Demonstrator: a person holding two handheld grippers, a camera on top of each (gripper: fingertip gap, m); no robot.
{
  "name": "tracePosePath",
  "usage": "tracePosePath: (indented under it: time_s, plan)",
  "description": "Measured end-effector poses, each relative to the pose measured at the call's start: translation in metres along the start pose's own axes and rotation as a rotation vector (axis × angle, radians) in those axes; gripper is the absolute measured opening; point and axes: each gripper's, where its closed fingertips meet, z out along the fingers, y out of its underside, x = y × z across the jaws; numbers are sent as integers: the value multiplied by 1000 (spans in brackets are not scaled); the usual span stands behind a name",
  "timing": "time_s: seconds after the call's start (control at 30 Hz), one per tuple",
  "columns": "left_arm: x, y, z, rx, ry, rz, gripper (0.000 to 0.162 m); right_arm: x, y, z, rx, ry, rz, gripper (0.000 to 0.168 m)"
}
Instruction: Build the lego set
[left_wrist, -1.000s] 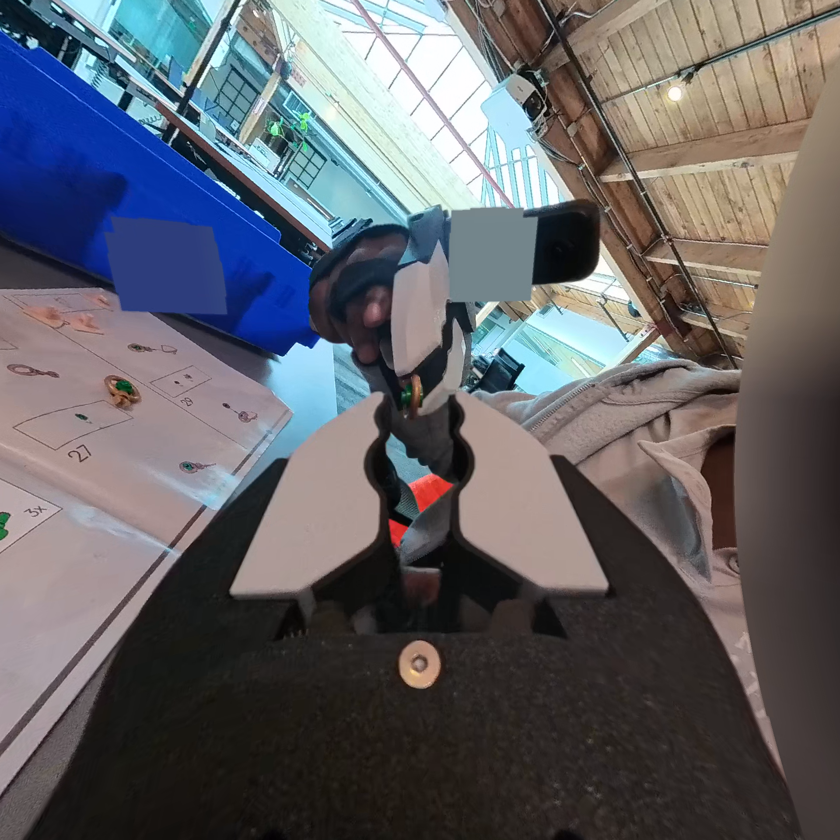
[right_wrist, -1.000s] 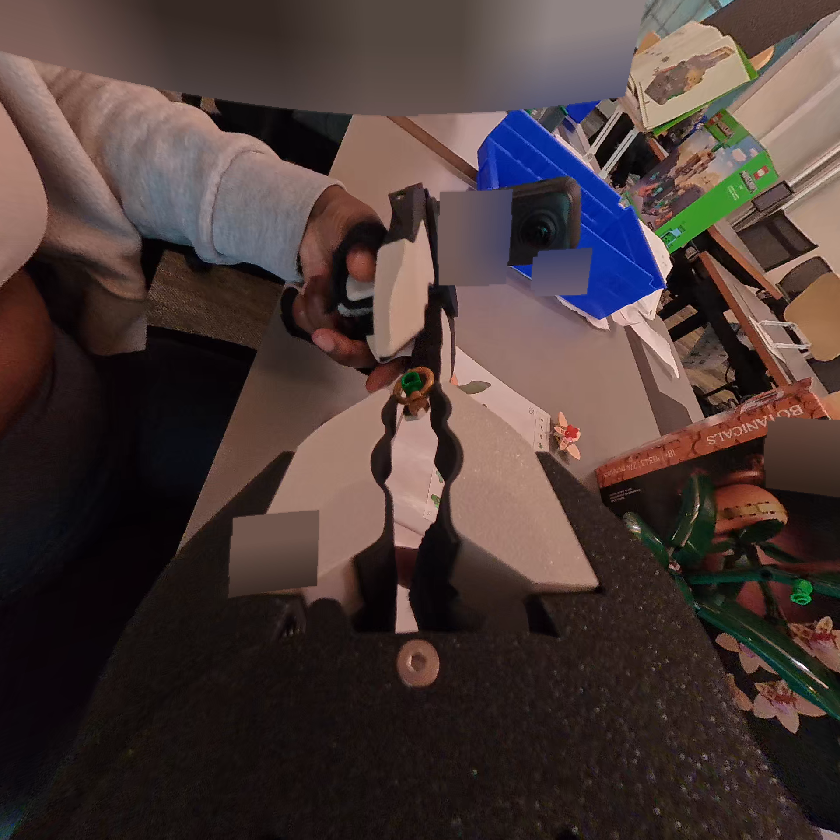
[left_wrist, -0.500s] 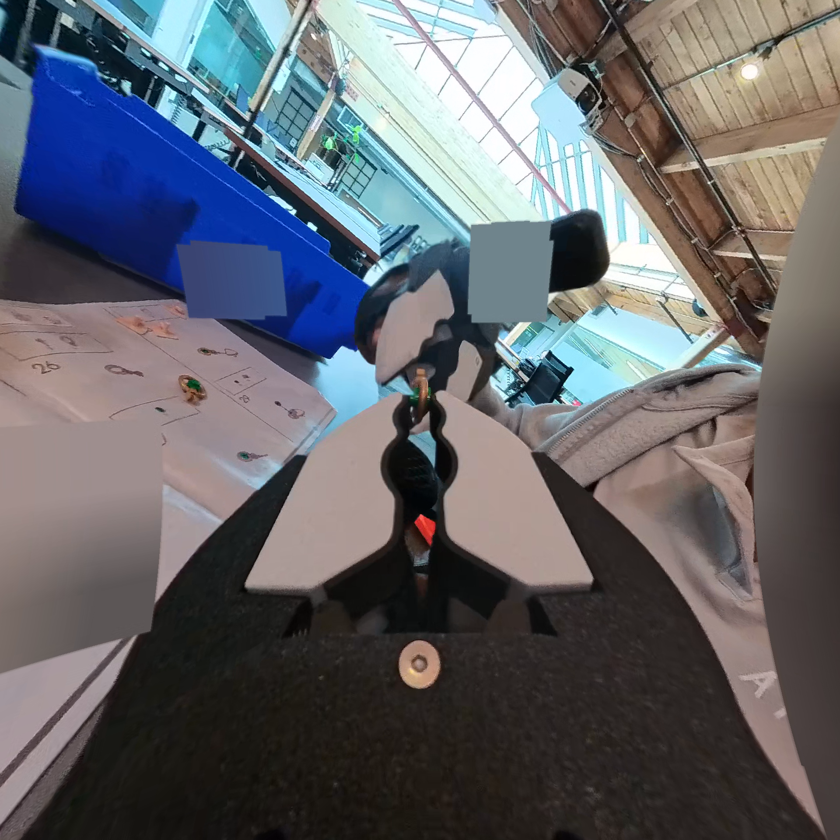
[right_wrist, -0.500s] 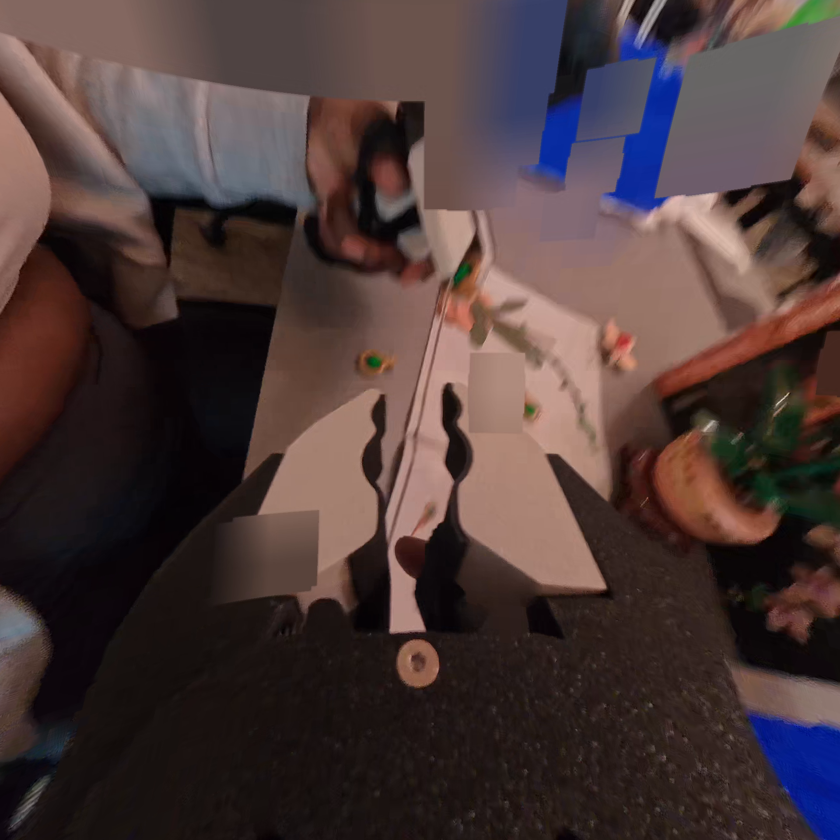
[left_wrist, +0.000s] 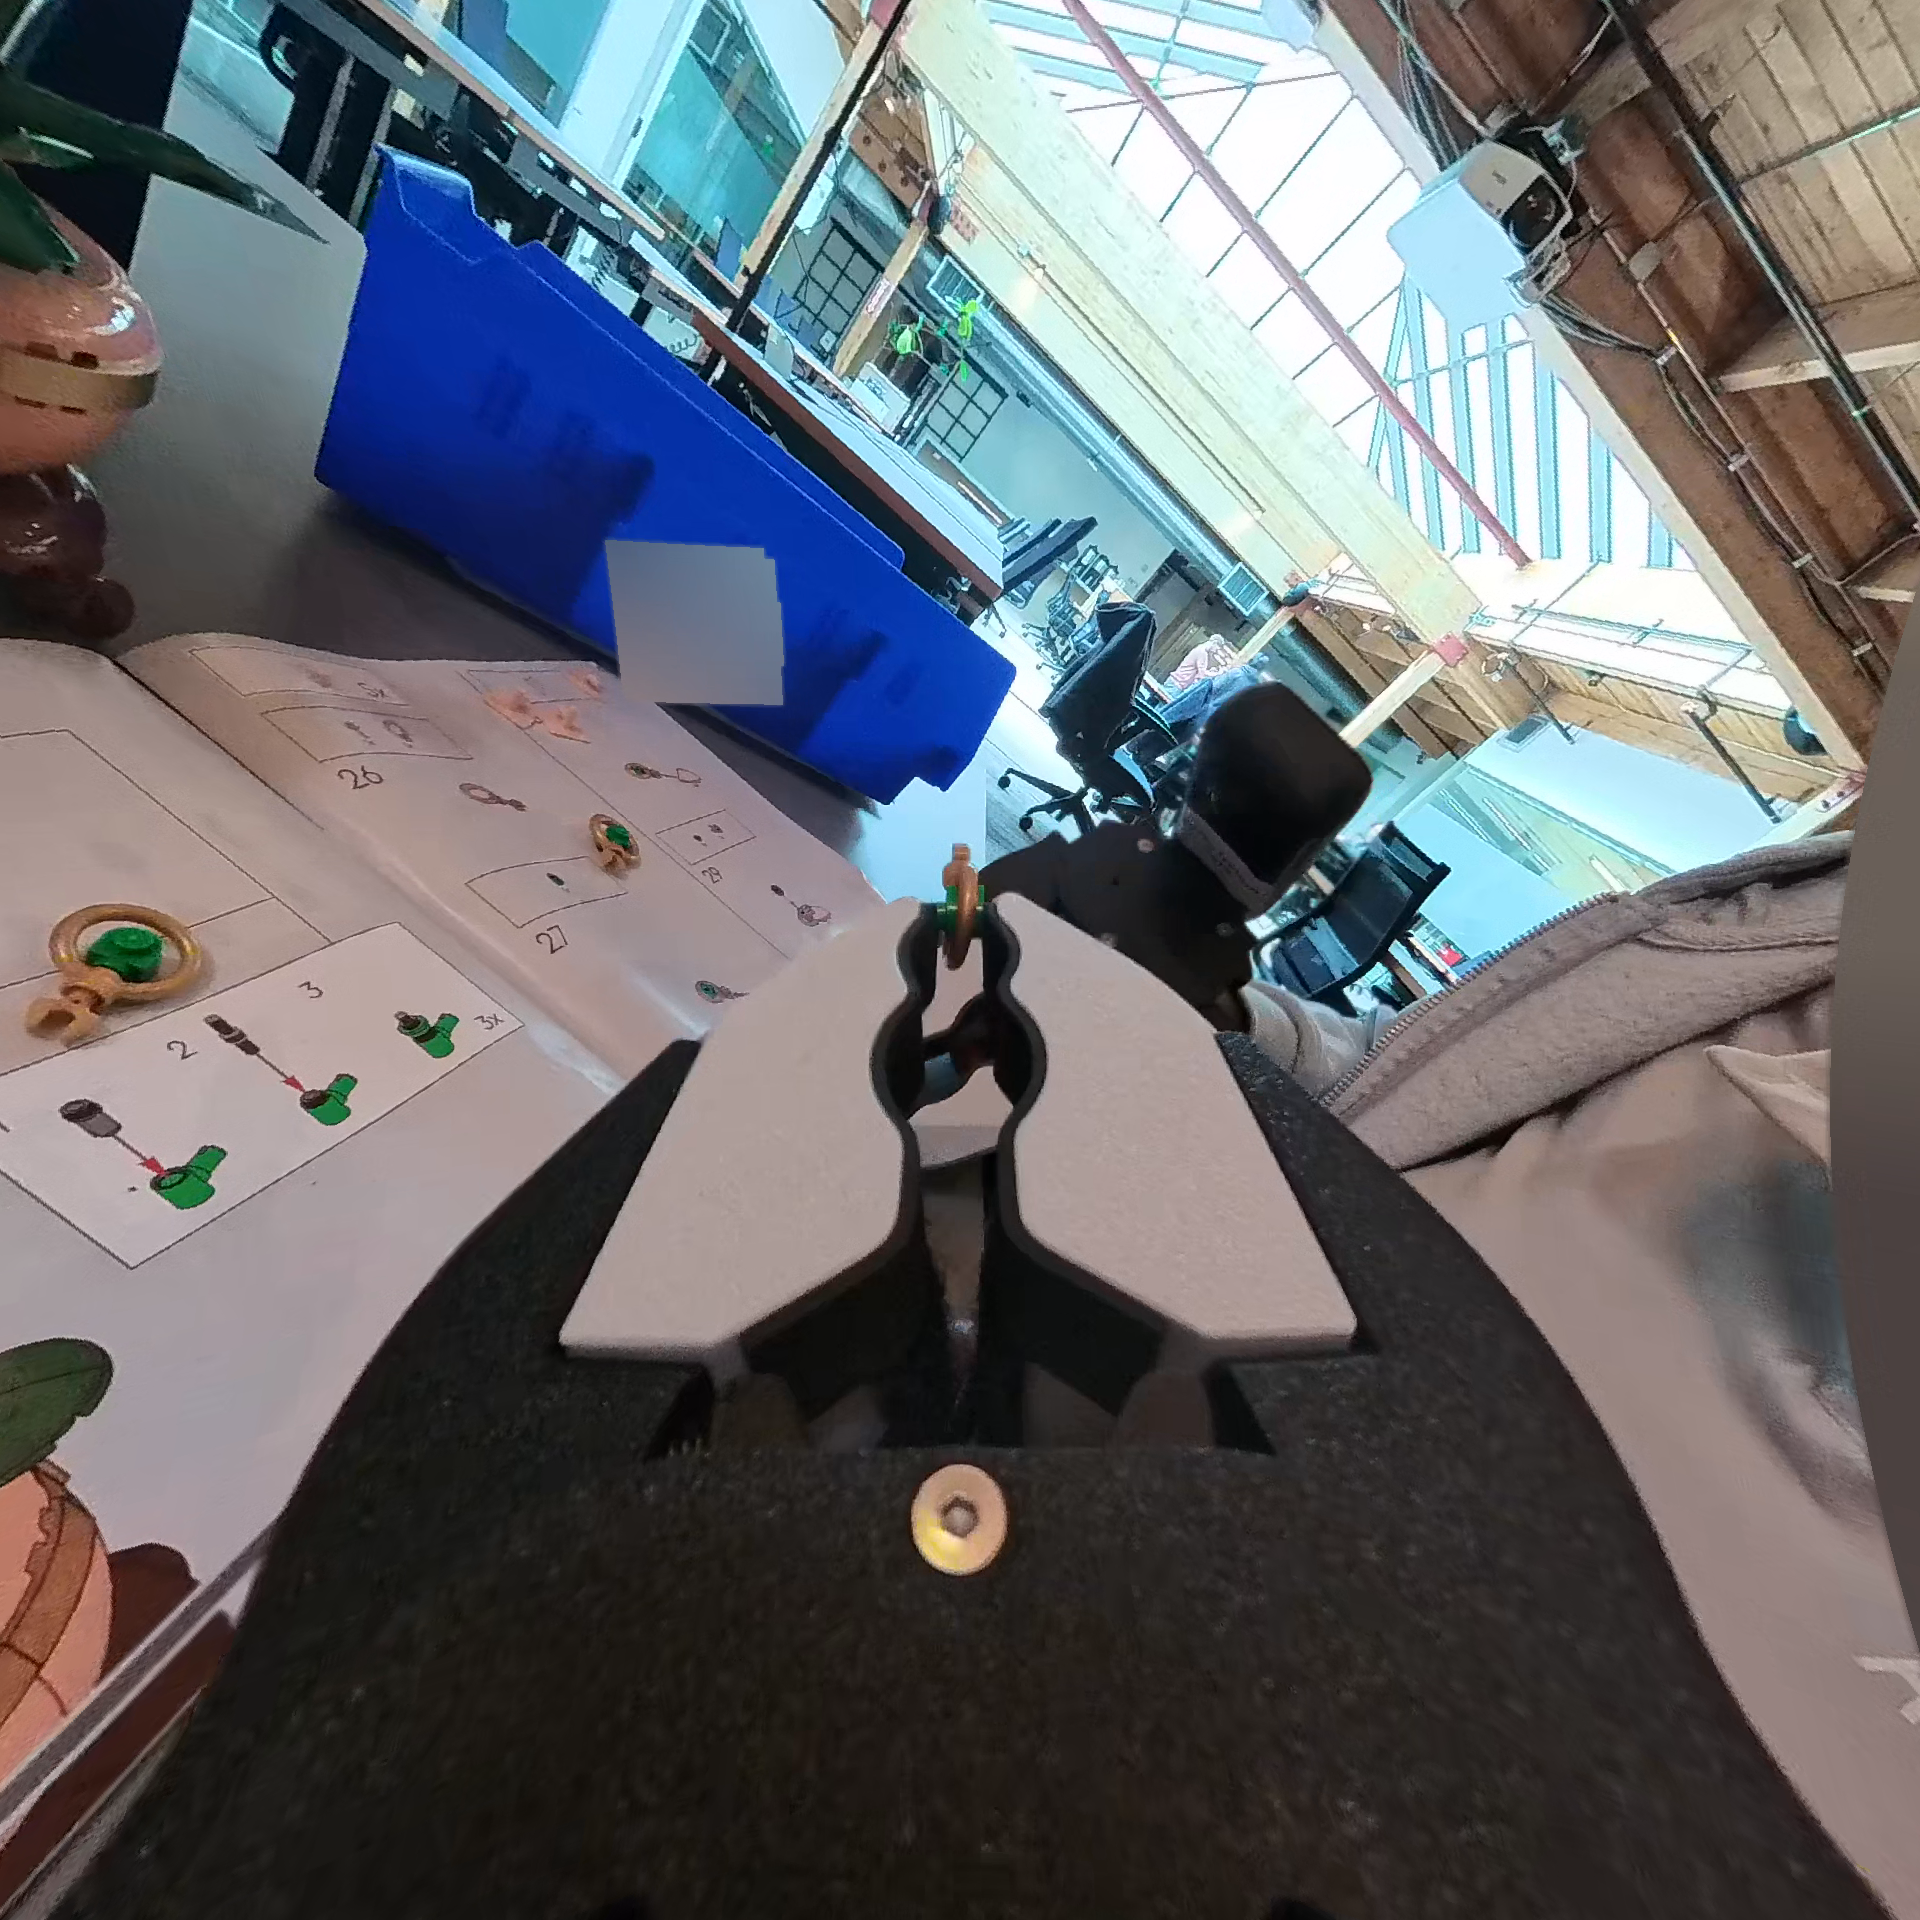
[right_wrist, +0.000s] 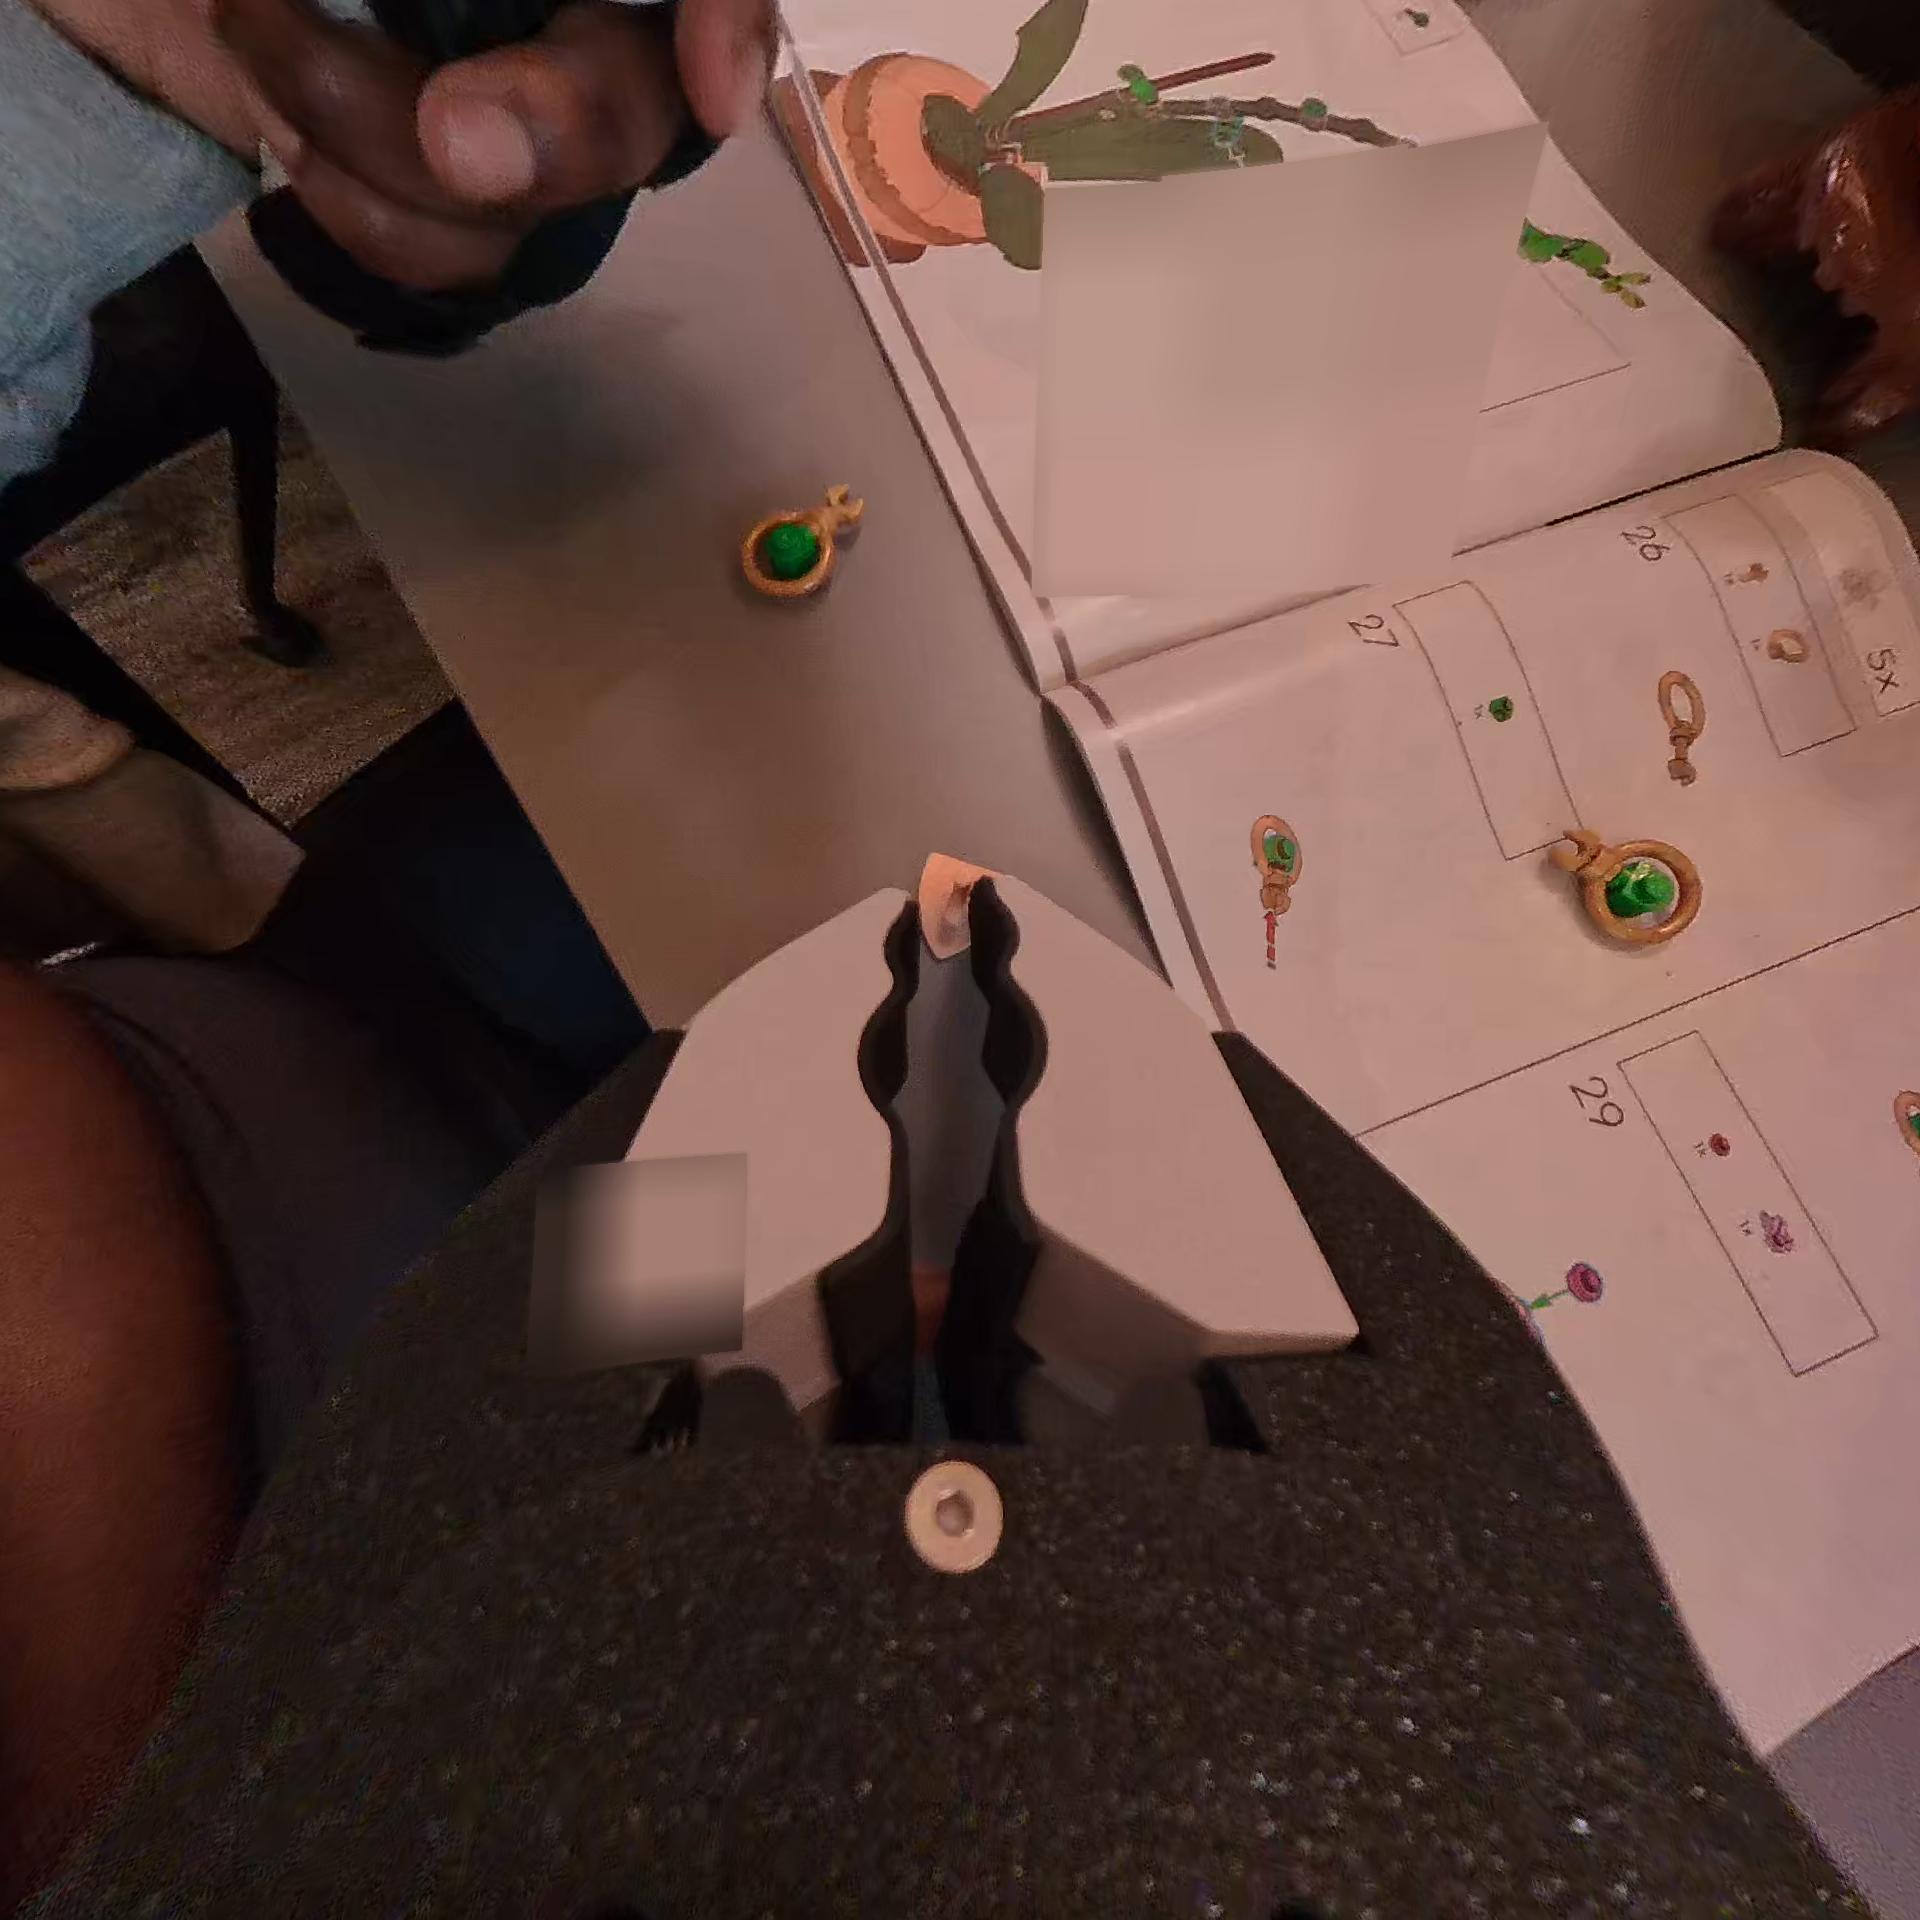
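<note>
Your left gripper (left_wrist: 961, 914) pinches a gold ring (left_wrist: 958, 906) with a green stud edge-on, probably so a part can join it. Your right gripper (right_wrist: 951, 899) grips a small pale piece (right_wrist: 943, 902) above the grey table's (right_wrist: 644, 582) near edge; another ring (right_wrist: 787, 554) lies mid-table, one more (right_wrist: 1636, 890) on the open manual (right_wrist: 1403, 1039). Timber roof overhead.

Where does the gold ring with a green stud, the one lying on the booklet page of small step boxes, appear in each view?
Left wrist view: the gold ring lies left of centre, the farther of two rings on the paper, toward the blue bin.
Right wrist view: the ring lies at the right, level with the middle.
Shared landmark: the open instruction booklet.
</note>
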Motion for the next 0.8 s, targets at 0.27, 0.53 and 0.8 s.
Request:
tracePosePath:
  time_s: [0.27,0.53,0.8]
  plan:
    - [-6,17,6,-78,-5,-47,7,4,-10,-3,68,-104,-210,2]
    - [12,10,18,17,84,-25,7,30,-69,-47,239,120,-666,2]
    - [18,19,27,-40,-20,188,7,20,-87,-50,275,198,-853,2]
